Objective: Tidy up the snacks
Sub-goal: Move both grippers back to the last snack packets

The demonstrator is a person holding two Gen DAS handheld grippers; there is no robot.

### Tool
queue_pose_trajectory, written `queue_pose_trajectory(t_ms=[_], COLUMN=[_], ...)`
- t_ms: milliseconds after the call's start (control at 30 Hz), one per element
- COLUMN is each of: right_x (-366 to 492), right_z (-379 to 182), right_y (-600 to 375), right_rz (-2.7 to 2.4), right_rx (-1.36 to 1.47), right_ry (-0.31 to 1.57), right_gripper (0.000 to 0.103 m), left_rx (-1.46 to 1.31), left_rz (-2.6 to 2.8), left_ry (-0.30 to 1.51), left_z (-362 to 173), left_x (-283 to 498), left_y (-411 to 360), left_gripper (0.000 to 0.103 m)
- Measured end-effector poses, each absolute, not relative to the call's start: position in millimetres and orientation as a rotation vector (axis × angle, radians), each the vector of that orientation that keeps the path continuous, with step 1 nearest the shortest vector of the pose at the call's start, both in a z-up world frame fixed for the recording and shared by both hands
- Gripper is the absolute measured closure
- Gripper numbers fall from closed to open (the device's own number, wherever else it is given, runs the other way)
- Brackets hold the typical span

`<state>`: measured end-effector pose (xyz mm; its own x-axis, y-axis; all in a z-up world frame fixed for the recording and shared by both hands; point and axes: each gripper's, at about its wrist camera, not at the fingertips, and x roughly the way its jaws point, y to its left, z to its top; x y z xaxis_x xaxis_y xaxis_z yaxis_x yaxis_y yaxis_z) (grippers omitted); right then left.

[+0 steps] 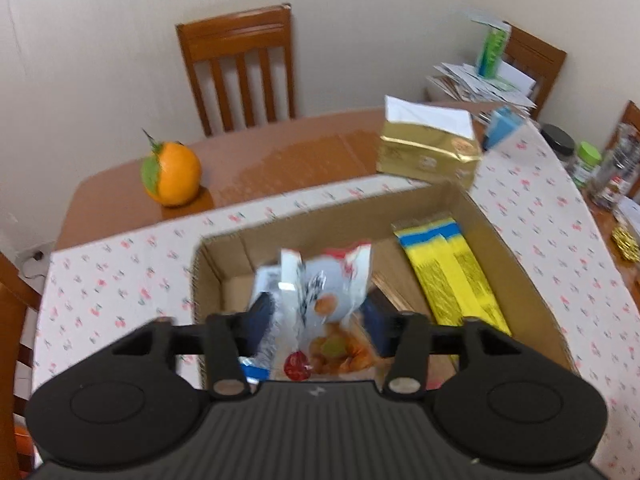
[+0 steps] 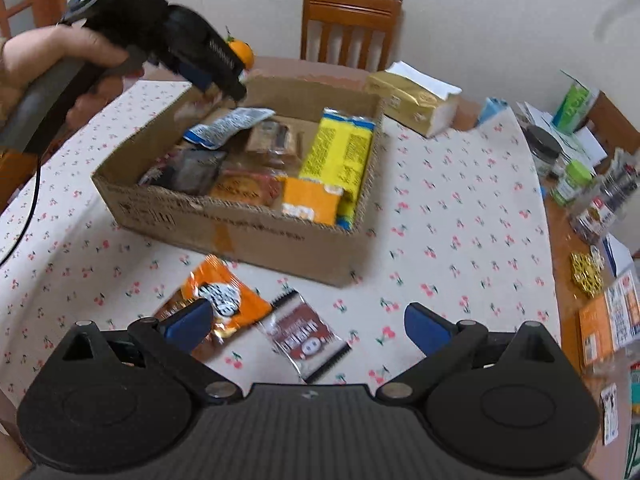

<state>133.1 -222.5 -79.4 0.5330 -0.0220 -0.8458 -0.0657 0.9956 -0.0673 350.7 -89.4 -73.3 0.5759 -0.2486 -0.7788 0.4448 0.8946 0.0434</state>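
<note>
Hovering above the cardboard box (image 1: 496, 232) on the cloth-covered counter (image 1: 120, 264), the left gripper (image 1: 320, 316) appears to have a clear snack packet (image 1: 320, 300) between its jaws; blur makes it hard to say whether they pinch it or merely frame it. The right wrist view shows that gripper over the box's far left corner, the hand (image 2: 48, 56) behind it.

The right gripper (image 2: 308, 320) hangs with jaws spread wide and empty over two packets outside the box: an orange packet (image 2: 228, 300) and, just beside it, a dark red packet (image 2: 308, 340).

Inside the box lie a yellow-and-blue pack (image 2: 340, 152), an orange carton (image 2: 312, 200) and several darker wrappers.

Placing the held packet well likely means lowering it into the bare floor near the left wall and releasing only once it rests there, clear of the yellow pack. The right jaws would need to straddle one loose packet squarely, not both.

Lettering reading "DAS" shows on the left gripper's body; packet print is too blurred to read. An orange fruit (image 1: 172, 172) and a gold tissue pack (image 1: 428, 152) sit beyond the box.
</note>
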Motion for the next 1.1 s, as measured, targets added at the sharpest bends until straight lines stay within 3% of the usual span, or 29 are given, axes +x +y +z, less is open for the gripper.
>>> queue_pose_trajectory(t_ms=[67,667,1100], right_x=[130.5,125.2,119.3], right_z=[-81.5,-83.6,-103.7], right_y=[-225.7,-230.4,-239.9], right_rz=[0.014,0.007,0.013], right_rx=[-0.093,-0.108,-0.079], right_ry=[1.017,1.013,1.06], right_gripper=[0.0,0.0,0.0], left_rx=[0.246,0.231,0.251], left_rz=[-0.383,-0.351,-0.431], left_ry=[0.832,0.748,0.841], left_z=[-68.7,-37.9,-75.4], left_x=[350.1,267.1,175.3], left_y=[-86.9,-56.6,-58.6], left_gripper=[0.012,0.007,0.006])
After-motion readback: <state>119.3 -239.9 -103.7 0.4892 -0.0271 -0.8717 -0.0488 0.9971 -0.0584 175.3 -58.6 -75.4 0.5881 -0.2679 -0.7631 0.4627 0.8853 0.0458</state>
